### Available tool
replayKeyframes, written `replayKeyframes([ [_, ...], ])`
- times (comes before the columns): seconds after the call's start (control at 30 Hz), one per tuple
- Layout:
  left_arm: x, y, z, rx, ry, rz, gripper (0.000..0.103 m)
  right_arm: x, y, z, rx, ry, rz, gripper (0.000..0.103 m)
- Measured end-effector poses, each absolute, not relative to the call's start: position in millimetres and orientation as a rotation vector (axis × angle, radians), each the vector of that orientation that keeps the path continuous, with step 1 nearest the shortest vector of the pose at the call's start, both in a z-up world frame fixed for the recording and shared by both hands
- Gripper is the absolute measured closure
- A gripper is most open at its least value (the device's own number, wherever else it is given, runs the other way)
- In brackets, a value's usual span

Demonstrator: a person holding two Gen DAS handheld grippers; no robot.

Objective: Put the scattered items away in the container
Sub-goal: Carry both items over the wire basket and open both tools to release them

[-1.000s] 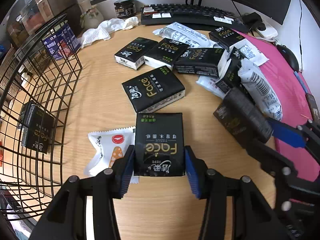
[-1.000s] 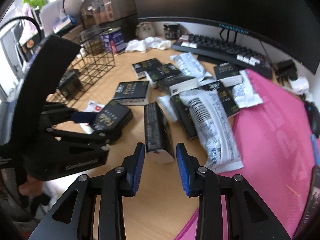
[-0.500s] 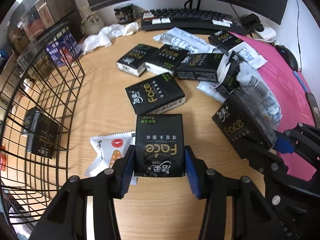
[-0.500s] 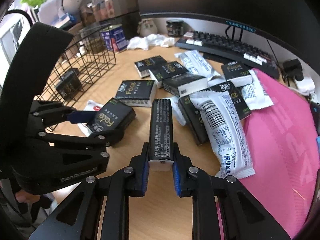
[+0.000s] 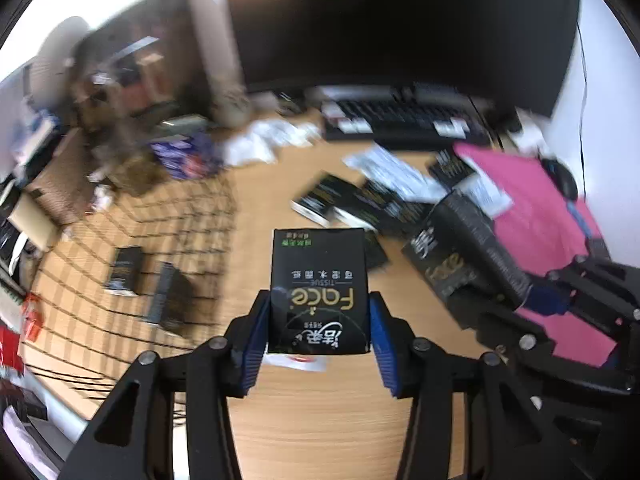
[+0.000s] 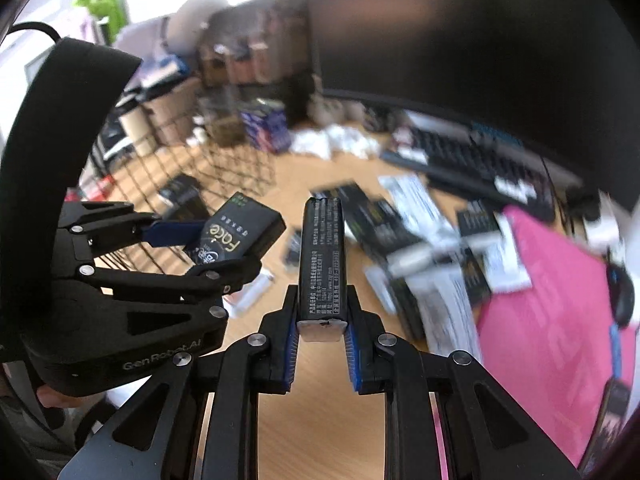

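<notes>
My left gripper (image 5: 319,344) is shut on a black "Face" tissue pack (image 5: 319,288) and holds it in the air above the wooden desk. My right gripper (image 6: 322,344) is shut on another black tissue pack (image 6: 322,264), held on edge and also lifted. Each gripper with its pack shows in the other view: the right one (image 5: 472,256), the left one (image 6: 234,236). The black wire basket (image 5: 132,264) stands to the left with two black packs (image 5: 124,270) inside; it also shows in the right wrist view (image 6: 224,172).
More black tissue packs (image 5: 340,200) and white wrapped packets (image 5: 392,168) lie scattered on the desk. A pink mat (image 5: 540,216) is at the right with a mouse (image 5: 564,180). A keyboard (image 5: 404,116) and monitor (image 5: 400,20) stand behind. Both views are motion-blurred.
Both grippers have risen off the desk with their packs and swung left toward the basket. The right gripper closed on its pack a second ago.
</notes>
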State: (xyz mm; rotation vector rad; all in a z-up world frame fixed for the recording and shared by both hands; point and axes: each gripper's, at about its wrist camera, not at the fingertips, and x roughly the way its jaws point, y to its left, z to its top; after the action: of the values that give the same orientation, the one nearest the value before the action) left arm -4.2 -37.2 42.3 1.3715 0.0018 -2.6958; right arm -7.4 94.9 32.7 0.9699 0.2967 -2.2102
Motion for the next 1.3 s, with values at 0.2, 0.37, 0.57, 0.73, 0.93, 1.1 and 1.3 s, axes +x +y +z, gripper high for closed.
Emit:
replayKeyframes([
  [0.2,24.6,-125.8,69.4,1.249,0.139,-2.583,0.051,1.2,13.4,64.9,0.859,0.313,-2.085,0.084],
  [0.37,37.4,-199.0,62.3,1.226,0.216,-2.433,0.051,7.1,-58.6,64.5,0.855,0.312,-1.977,0.084],
  [0.57,37.9,-231.7,48.6,1.244,0.281,-2.405,0.051,16.4,-103.5,48.3,0.872,0.327,-1.926,0.084],
  [0.73,38.2,-234.4,45.5,1.26,0.308,-2.406,0.051,14.1,-109.8,44.6,0.892,0.338,-1.926,0.084],
  [0.93,40.1,-240.5,49.5,1.218,0.344,-2.397,0.037,15.3,-114.3,45.5,0.856,0.359,-1.955,0.081],
  [1.1,42.1,-241.9,53.3,1.2,0.387,-2.421,0.033,14.6,-110.2,49.1,0.847,0.347,-1.952,0.081],
  [1.3,40.0,-234.3,51.8,1.214,0.371,-2.419,0.033,15.5,-106.3,47.2,0.86,0.339,-1.941,0.081],
])
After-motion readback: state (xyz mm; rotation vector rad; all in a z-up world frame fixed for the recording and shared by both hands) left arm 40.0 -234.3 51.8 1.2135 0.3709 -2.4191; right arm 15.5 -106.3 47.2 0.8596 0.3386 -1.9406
